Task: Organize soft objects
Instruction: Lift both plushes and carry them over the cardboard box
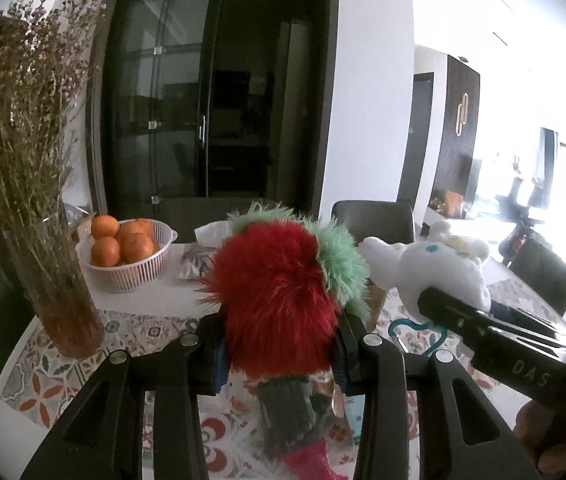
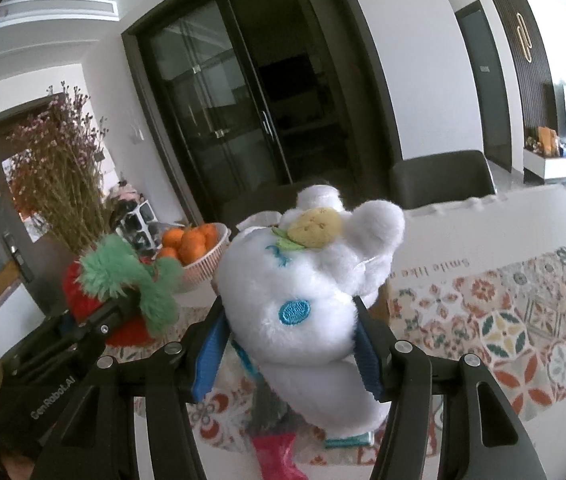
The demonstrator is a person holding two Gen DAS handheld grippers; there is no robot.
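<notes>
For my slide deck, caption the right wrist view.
Right gripper squeezes a white plush toy above the patterned tablecloth.

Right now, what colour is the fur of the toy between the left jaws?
Red fluffy toy with green tufts, clearest in the left wrist view.

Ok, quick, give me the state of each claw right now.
Left claw: closed on the red and green fuzzy toy.
Right claw: closed on the white plush toy.
</notes>
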